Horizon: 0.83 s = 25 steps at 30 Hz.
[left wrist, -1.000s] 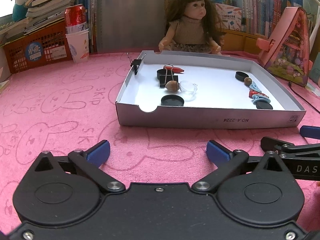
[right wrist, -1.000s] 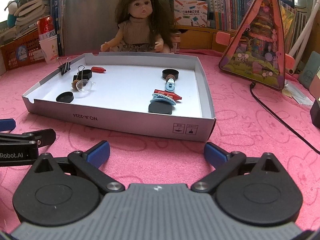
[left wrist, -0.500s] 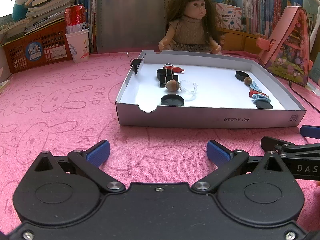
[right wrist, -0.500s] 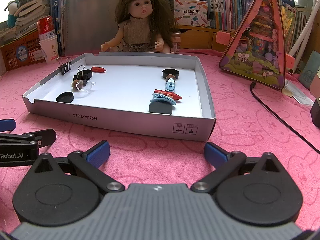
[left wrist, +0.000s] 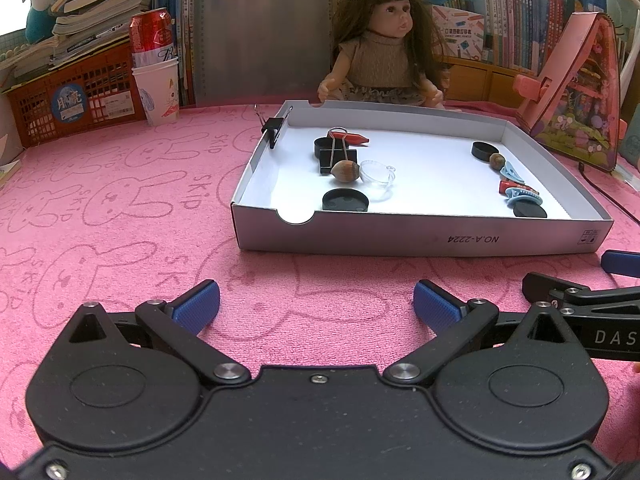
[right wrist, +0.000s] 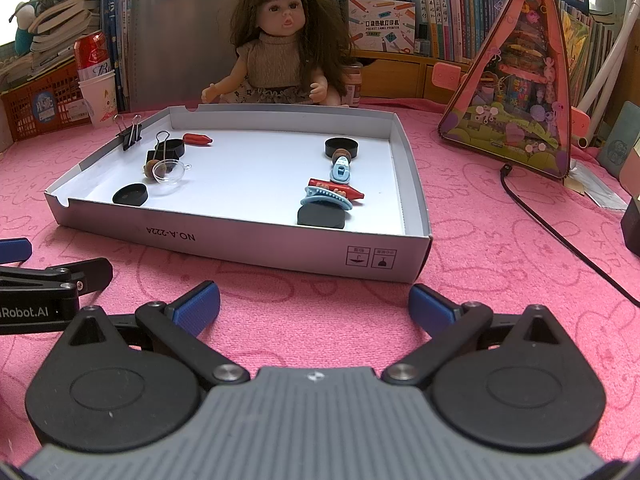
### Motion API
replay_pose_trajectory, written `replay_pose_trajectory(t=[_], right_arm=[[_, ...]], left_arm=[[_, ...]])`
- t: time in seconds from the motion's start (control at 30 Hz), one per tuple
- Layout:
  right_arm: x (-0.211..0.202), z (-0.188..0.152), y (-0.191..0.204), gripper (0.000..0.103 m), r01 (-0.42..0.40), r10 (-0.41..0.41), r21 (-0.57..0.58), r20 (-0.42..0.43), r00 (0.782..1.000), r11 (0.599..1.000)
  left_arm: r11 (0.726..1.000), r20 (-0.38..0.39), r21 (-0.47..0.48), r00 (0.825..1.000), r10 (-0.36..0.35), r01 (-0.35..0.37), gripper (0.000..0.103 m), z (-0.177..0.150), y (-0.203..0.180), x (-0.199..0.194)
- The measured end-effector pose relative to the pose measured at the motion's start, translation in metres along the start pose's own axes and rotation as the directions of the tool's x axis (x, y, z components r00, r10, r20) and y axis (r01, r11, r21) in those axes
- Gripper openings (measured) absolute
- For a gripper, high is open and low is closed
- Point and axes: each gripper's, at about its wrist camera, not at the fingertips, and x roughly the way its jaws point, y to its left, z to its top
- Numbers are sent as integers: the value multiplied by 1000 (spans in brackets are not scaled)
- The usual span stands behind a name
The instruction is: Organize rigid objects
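Observation:
A shallow white box tray [left wrist: 420, 236] [right wrist: 248, 240] sits on the pink cloth ahead of both grippers. On its left side lie a black binder clip [left wrist: 338, 158], an acorn-like nut [left wrist: 344, 170], a clear half-dome [left wrist: 376, 176], a black cap [left wrist: 345, 201] and a red crayon [left wrist: 348, 136]. On its right side lie a blue hair clip [right wrist: 326, 198], a red crayon [right wrist: 336, 188], black caps [right wrist: 321, 216] and a small blue toy [right wrist: 341, 169]. My left gripper [left wrist: 316, 306] and right gripper [right wrist: 314, 306] are open and empty, short of the tray's near wall.
Another binder clip [left wrist: 274, 126] grips the tray's left wall. A doll [left wrist: 384, 48] sits behind the tray. A red can in a paper cup [left wrist: 154, 72] and an orange basket [left wrist: 60, 100] stand far left. A pink triangular toy house [right wrist: 516, 96] and a black cable [right wrist: 552, 228] lie right.

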Motion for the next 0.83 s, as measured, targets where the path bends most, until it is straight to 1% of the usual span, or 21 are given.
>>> replay_pose_trajectory(t=[0.83], right_arm=[[0,0,0,103,0,0,0,0,1000,1000]], left_arm=[[1000,1,2,1000,5,-5,103,0,0,0]])
